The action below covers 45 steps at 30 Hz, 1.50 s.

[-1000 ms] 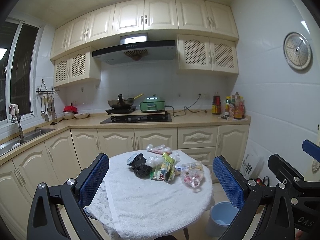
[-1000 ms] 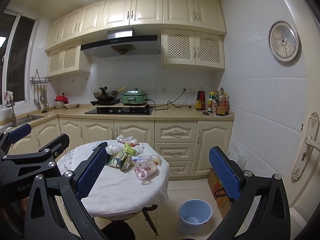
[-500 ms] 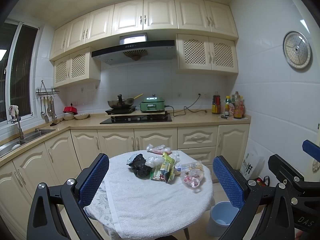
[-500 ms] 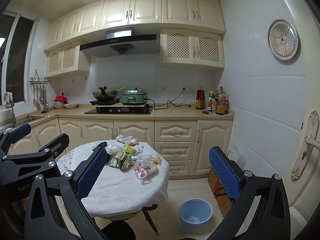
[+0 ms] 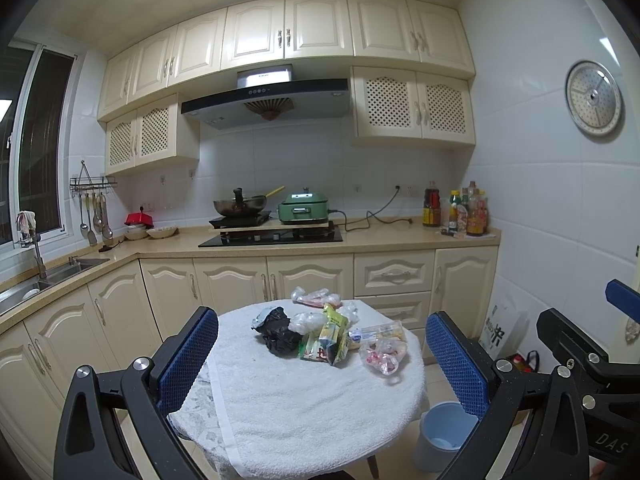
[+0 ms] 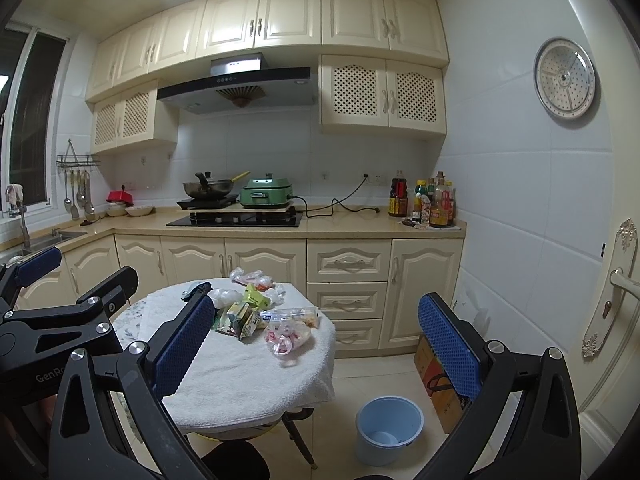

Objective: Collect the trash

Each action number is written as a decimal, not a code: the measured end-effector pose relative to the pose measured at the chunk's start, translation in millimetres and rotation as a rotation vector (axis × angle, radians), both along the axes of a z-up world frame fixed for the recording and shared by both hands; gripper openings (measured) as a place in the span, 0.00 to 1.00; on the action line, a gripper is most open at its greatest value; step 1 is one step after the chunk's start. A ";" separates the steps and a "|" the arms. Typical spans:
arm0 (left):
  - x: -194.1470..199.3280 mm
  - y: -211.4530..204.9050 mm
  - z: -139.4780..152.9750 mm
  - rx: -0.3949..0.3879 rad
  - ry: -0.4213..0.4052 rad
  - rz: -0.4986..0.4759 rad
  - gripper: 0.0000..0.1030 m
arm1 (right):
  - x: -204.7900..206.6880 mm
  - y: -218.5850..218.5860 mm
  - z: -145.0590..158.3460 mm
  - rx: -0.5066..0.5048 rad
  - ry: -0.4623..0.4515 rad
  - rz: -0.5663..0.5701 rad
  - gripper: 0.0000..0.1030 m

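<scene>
A pile of trash lies on the far half of a round table covered with a white towel (image 5: 304, 408): a crumpled black bag (image 5: 278, 332), green snack wrappers (image 5: 326, 340), a clear bag with pink bits (image 5: 382, 354), more clear wrappers. The pile also shows in the right wrist view (image 6: 256, 316). A light blue bin (image 6: 389, 430) stands on the floor right of the table, seen also in the left wrist view (image 5: 444, 436). My left gripper (image 5: 322, 364) is open and empty, held short of the table. My right gripper (image 6: 316, 350) is open and empty, further right.
Cream kitchen cabinets and a counter (image 5: 376, 238) with stove, wok and green cooker run behind the table. A sink (image 5: 60, 270) is at left. A cardboard box (image 6: 438, 376) stands by the right wall. A door handle (image 6: 624, 280) is at far right.
</scene>
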State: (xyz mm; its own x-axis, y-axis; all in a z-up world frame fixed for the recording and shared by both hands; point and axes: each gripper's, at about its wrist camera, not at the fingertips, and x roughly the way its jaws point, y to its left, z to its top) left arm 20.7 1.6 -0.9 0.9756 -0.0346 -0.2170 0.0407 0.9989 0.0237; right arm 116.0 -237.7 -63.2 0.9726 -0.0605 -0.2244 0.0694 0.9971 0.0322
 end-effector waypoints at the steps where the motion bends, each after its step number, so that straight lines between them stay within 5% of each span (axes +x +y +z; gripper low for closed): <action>1: 0.3 0.0 0.0 0.000 0.000 -0.001 0.99 | 0.2 -0.1 -0.2 0.000 0.001 -0.001 1.00; 24: 46.0 6.0 -10.0 0.000 0.019 -0.021 0.99 | 30.3 -10.4 -4.6 0.020 0.032 0.001 1.00; 45: 156.5 36.8 9.0 -0.023 0.082 -0.035 0.99 | 110.3 -4.6 -7.0 0.001 0.091 -0.008 1.00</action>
State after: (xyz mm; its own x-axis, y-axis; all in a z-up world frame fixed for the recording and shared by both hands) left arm 177.2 38.4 8.1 0.9526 -0.0746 -0.2950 0.0768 0.9970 -0.0044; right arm 226.3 -242.3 -70.2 0.9477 -0.0678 -0.3120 0.0800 0.9965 0.0263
